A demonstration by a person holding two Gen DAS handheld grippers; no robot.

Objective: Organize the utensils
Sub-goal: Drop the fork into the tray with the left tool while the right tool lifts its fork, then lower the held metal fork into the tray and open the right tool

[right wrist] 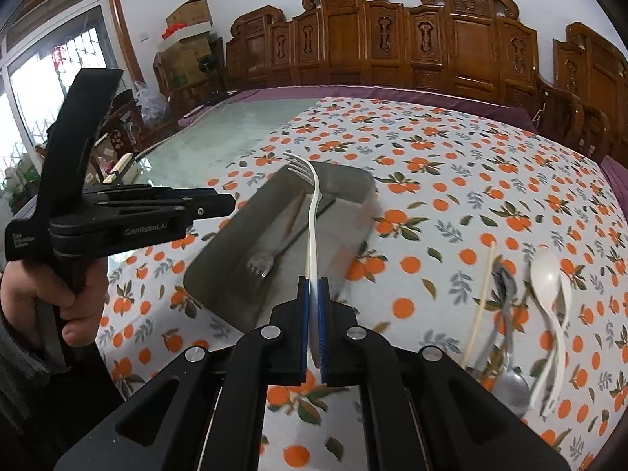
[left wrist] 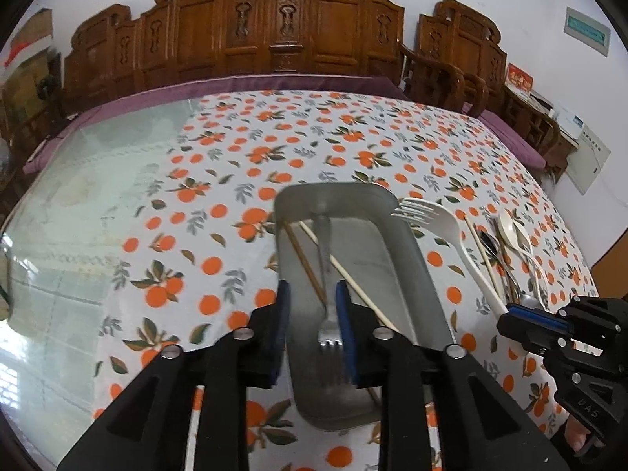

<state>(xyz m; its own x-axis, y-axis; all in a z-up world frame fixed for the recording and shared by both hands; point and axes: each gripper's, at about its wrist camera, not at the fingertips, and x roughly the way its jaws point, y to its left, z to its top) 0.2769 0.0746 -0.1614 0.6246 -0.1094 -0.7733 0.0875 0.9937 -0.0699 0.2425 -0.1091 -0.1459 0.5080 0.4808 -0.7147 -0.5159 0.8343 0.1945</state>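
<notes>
One metal tray (left wrist: 408, 243) sits mid-frame on the orange-print cloth (left wrist: 219, 180), holding two chopsticks (left wrist: 306, 267) and one steel fork (left wrist: 327, 314). The left gripper (left wrist: 312, 294) tilts down over the tray's near end, pads apart, with the steel fork lying loose between them. To the right, the right gripper (right wrist: 313, 288) is clamped on one white fork (right wrist: 312, 216), tines raised over the tray's far rim. At far right lies a loose heap (right wrist: 510, 314): one chopstick, white spoons, steel pieces too tangled to count. Bare cloth stretches beyond the tray; glass (left wrist: 78, 196) shows at left.
</notes>
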